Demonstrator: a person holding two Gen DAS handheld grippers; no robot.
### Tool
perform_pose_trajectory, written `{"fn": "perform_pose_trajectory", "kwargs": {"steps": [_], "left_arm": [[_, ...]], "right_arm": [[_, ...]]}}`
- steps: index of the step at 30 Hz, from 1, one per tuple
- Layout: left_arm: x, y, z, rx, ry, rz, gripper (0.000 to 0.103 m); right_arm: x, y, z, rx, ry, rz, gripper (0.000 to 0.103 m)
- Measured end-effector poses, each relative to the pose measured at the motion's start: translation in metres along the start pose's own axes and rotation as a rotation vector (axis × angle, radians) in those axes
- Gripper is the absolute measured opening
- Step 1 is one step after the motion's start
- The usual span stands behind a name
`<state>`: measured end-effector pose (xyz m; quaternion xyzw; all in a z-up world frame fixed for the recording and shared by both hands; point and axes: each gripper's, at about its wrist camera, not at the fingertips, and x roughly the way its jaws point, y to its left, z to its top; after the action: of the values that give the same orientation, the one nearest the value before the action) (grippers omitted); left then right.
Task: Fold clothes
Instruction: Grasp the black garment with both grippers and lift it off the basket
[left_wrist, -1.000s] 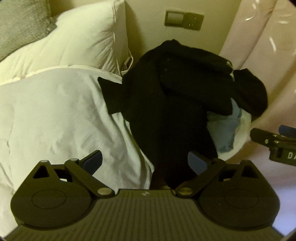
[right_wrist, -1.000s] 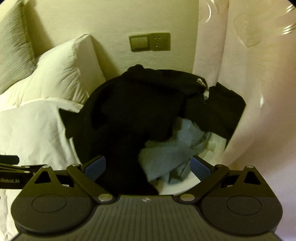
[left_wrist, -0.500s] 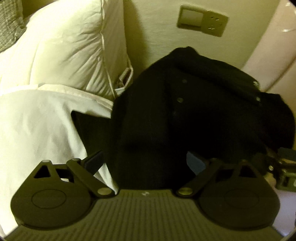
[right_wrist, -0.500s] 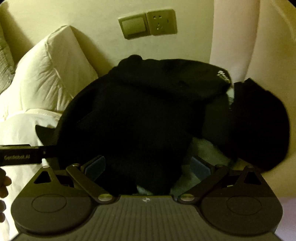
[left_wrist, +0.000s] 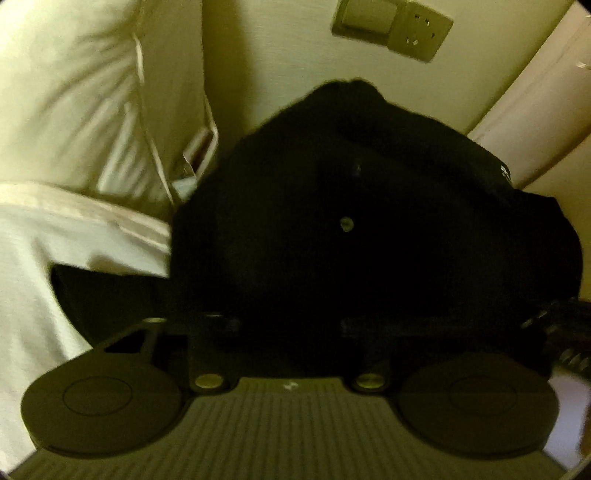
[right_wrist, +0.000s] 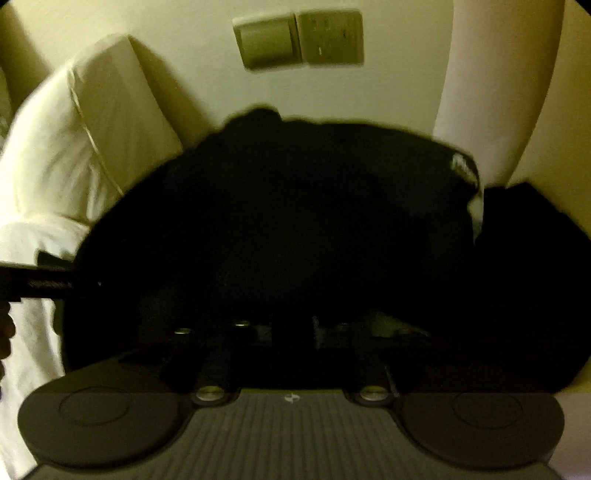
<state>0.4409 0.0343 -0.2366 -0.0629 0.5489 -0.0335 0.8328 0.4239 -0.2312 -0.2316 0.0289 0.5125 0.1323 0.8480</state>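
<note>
A heap of black clothes fills the middle of both wrist views; the top black garment has a small pale button and a white label. My left gripper is sunk into its near edge, jaws closing with black cloth pinched between them. My right gripper is shut on the same garment further right, its fingertips close together in the dark fabric. Part of the right gripper's body shows at the right edge of the left wrist view. The left gripper's body shows at the left of the right wrist view.
A white pillow and a white duvet lie to the left of the heap. On the wall behind sits a switch and socket plate. Pale pink upholstery curves at the right. Another black piece lies at the right.
Both grippers came down and forward onto the black heap, then went from wide open to closed on its cloth. The blue-grey cloth seen earlier is out of sight.
</note>
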Motion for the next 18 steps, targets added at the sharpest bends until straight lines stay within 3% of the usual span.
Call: {"fn": "perform_pose_trajectory", "kwargs": {"steps": [1,5,7,9,11,13,18], "left_arm": [[-0.004,0.001,0.001,-0.004,-0.009,-0.005,0.019],[-0.024,0.001,0.006,0.004,-0.065,-0.016,0.016],[-0.032,-0.001,0.008,0.018,-0.095,-0.008,0.017],[-0.029,0.0,0.01,0.02,-0.08,0.003,0.019],[-0.02,0.004,0.008,0.013,-0.043,0.009,0.022],[-0.015,0.008,0.003,0.018,-0.042,0.015,0.031],[-0.008,0.014,-0.005,-0.001,-0.057,0.028,0.046]], "right_arm": [[-0.007,-0.001,0.004,-0.001,-0.018,0.008,0.006],[-0.036,0.005,0.023,-0.005,-0.13,0.081,0.006],[-0.032,0.004,0.029,0.029,-0.095,0.101,0.008],[-0.028,0.004,0.034,0.064,-0.057,0.12,0.023],[-0.022,-0.006,0.025,0.141,-0.035,0.073,0.065],[-0.025,-0.016,0.013,0.154,-0.049,0.056,0.076],[-0.014,-0.029,-0.007,0.164,-0.006,0.045,0.078]]}}
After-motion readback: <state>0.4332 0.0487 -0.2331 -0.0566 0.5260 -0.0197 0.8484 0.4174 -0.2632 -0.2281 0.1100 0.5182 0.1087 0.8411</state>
